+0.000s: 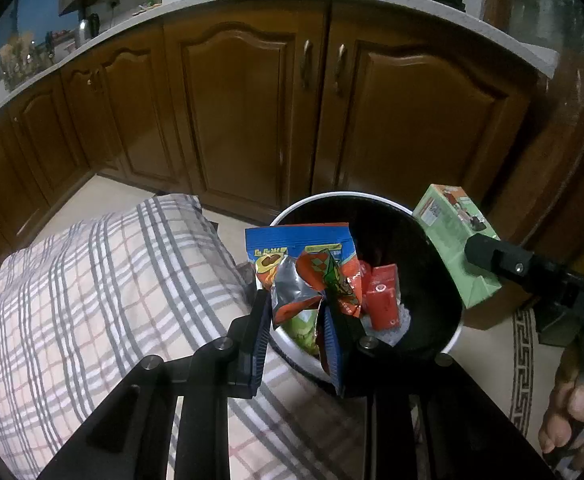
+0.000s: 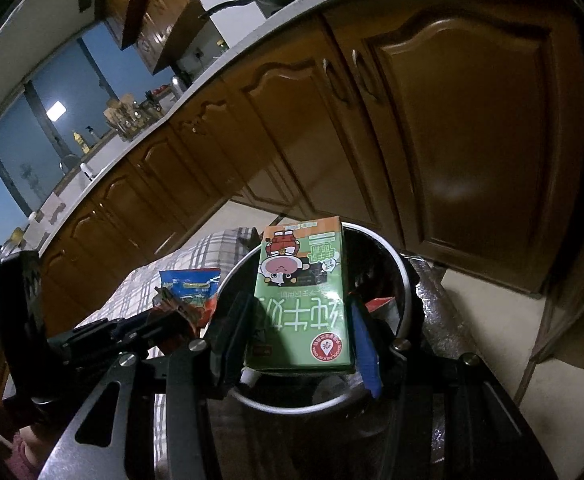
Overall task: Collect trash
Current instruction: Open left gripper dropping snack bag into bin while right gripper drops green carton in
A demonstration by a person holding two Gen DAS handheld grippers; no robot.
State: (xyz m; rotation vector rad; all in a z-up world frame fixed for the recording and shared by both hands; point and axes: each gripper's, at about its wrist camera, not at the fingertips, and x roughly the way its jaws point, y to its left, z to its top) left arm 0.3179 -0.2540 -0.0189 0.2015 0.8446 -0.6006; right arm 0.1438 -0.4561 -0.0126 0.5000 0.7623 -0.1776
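Observation:
A round trash bin [image 1: 449, 338] with a white rim and dark inside stands on the floor; it also shows in the right wrist view [image 2: 405, 280]. My left gripper [image 1: 297, 320] is shut on crumpled snack wrappers [image 1: 311, 276], blue, orange and silver, held over the bin's left rim. A red carton [image 1: 383, 296] lies inside the bin. My right gripper [image 2: 295, 332] is shut on a green milk carton [image 2: 301, 296], held over the bin's mouth. The carton also shows at the bin's right rim in the left wrist view [image 1: 451, 240].
A plaid cushion [image 1: 92, 300] lies left of the bin. Brown kitchen cabinets [image 1: 252, 112] run behind under a white countertop [image 1: 212, 4]. A patterned rug edge [image 1: 525, 360] lies at the right. The floor [image 2: 531, 320] is tiled beige.

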